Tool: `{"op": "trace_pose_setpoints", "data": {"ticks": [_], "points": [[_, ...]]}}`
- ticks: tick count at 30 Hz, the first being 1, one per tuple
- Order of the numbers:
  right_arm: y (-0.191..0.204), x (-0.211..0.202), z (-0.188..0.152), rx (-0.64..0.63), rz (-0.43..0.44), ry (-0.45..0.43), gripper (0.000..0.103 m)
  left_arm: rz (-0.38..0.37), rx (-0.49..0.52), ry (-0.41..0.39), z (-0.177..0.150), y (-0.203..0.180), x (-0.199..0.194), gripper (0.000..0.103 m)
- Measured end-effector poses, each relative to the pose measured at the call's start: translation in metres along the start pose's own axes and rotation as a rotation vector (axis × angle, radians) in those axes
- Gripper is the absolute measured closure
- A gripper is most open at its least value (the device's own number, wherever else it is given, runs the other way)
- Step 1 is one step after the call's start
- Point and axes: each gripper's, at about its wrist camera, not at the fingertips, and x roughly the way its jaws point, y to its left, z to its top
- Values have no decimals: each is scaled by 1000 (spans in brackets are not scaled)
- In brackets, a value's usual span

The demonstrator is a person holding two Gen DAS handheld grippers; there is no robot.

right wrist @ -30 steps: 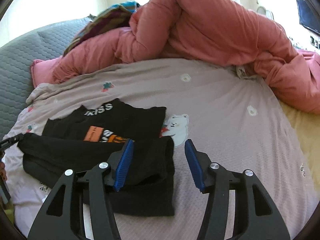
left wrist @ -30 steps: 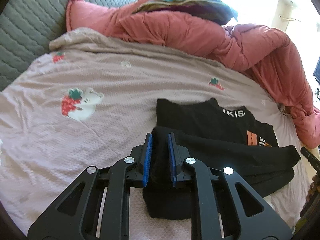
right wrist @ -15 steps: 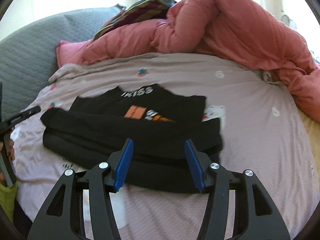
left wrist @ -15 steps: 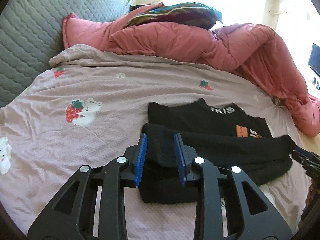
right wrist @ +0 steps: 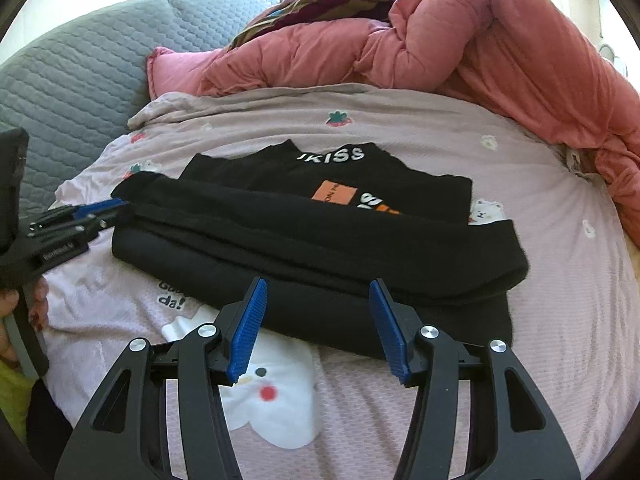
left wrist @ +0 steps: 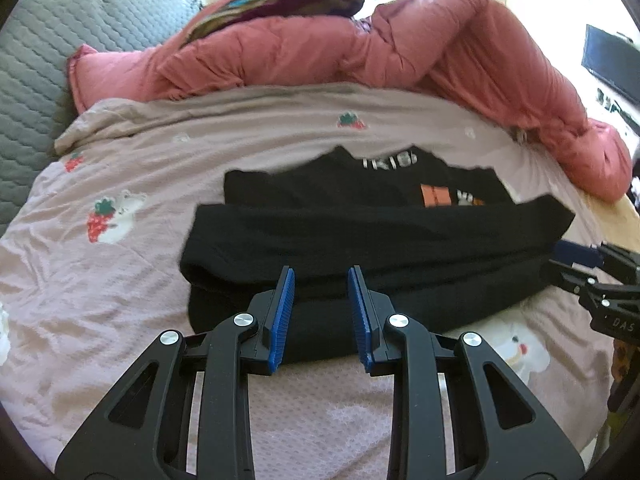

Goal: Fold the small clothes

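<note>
A black shirt [left wrist: 380, 240] with white lettering and an orange patch lies on the pink bed sheet [left wrist: 100, 292], its near part folded up over the print. It also shows in the right wrist view [right wrist: 320, 240]. My left gripper [left wrist: 321, 316] is open and empty, hovering over the shirt's near folded edge. My right gripper [right wrist: 318, 328] is open wide and empty, just before the shirt's near edge. The right gripper shows at the right edge of the left wrist view [left wrist: 592, 276]; the left gripper shows at the left edge of the right wrist view [right wrist: 76, 220].
A bunched pink duvet [left wrist: 360, 52] lies along the far side of the bed, with a striped cloth [left wrist: 288, 0] on top. A grey quilted headboard [right wrist: 72, 76] stands at the left. The sheet [right wrist: 560, 320] has bear and strawberry prints.
My left gripper let go of the shirt's folded edge, opened and drew back toward the middle. My right gripper stayed open and swung left along the near edge. The fold now lies flat.
</note>
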Motion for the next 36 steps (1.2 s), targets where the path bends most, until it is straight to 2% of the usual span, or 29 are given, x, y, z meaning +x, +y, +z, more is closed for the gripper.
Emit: {"op": "trace_pose_setpoints", "data": {"ticks": [11, 17, 27, 36], "points": [[16, 23, -5, -31, 21, 60, 51, 8, 22, 94, -14, -4, 24, 82], [18, 44, -9, -34, 29, 102, 51, 34, 34, 108, -19, -3, 38, 81], [13, 67, -2, -35, 11, 106, 52, 33, 31, 80, -14, 2, 46, 81], [18, 81, 27, -129, -27, 86, 52, 9, 27, 38, -5, 6, 45, 80]]}}
